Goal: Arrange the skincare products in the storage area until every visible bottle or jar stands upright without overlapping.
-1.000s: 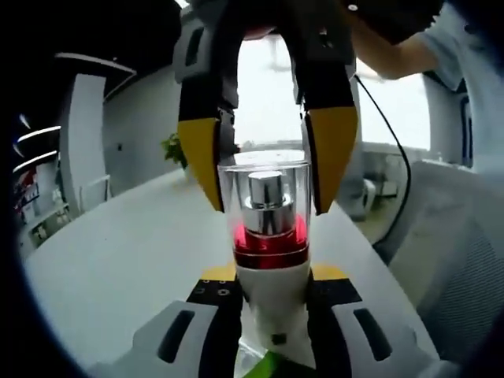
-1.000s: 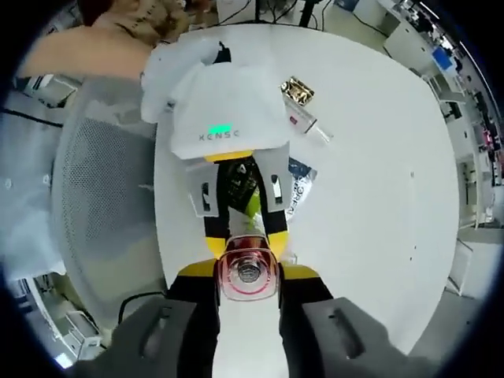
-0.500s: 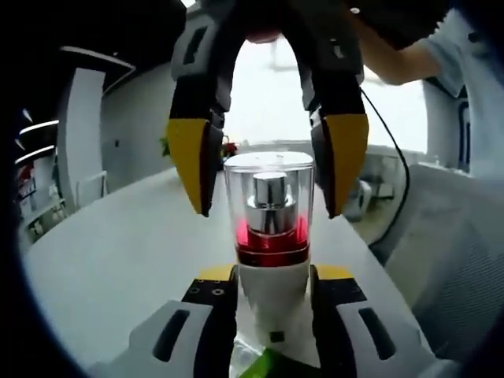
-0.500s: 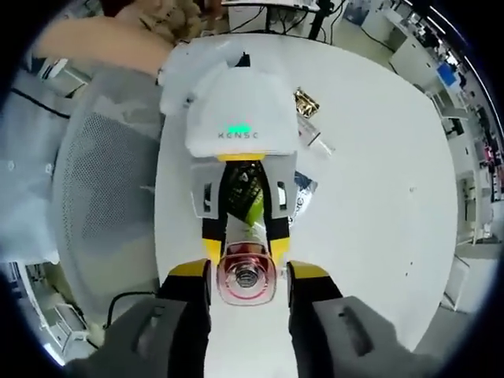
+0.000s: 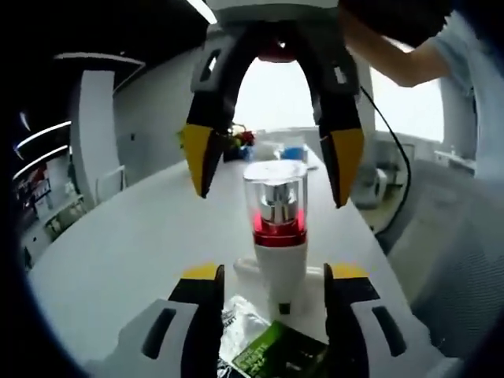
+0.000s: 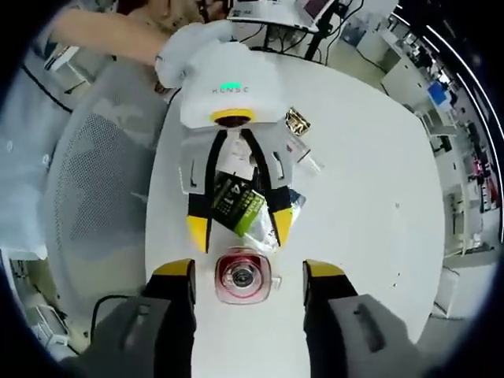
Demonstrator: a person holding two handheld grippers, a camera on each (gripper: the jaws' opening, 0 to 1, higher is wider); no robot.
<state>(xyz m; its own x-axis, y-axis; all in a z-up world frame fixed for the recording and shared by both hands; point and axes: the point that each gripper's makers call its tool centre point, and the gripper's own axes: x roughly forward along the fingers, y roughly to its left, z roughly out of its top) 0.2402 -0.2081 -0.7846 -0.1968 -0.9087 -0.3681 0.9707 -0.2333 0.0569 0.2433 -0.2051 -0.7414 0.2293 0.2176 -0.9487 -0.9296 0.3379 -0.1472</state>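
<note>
Your pump bottle [image 5: 279, 236] stands upright on the white table [image 5: 134, 244], red band under its clear cap, with nothing gripping it. Your left gripper [image 5: 273, 277] is spread wide, the bottle between its yellow tips with gaps on both sides. Your right gripper [image 6: 248, 272] hangs over the cap, jaws wide too. A green sachet [image 6: 239, 206] lies between the left jaws. There's lots of bare tabletop to the right in the right gripper view; the near edge and a mesh chair [image 6: 87, 197] sit close by.

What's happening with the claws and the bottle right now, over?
Left claw open, backed off. Right claw open, straddling the pump bottle. Bottle upright on the white table, untouched. Green packet lying close by.
</note>
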